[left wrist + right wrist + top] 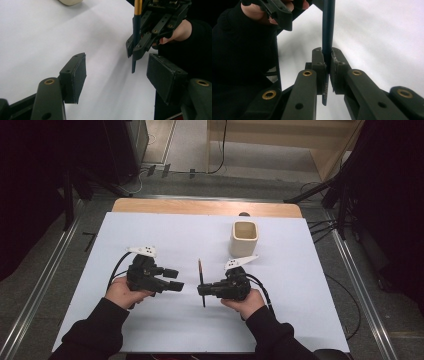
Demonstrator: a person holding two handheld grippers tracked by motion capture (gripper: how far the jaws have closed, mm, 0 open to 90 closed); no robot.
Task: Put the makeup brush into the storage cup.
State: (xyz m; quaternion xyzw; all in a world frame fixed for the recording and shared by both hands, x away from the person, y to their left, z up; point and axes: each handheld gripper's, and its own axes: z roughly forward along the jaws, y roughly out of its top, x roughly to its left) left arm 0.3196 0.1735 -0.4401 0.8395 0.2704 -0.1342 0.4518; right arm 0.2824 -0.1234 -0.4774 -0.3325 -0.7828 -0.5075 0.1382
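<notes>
A dark pencil [201, 276] with a gold band near its far end is held over the white table top, pinched about two thirds of the way down its length. My right gripper [202, 290] is shut on it, pads pressed on both sides of the shaft [328, 30]. In the right gripper view the gripper [327, 67] holds the pencil upright between its jaws. My left gripper [175, 279] stands open a short way to the left, jaws pointing at the pencil. In the left gripper view its wide jaws [120, 75] frame the pencil [136, 32] and the right gripper [140, 46] beyond, with nothing between them.
A cream square cup [244, 238] stands upright on the white table [165, 235] behind the right gripper, open side up. Its base shows at the top of the left gripper view [70, 2]. A wooden strip [200, 207] edges the far side.
</notes>
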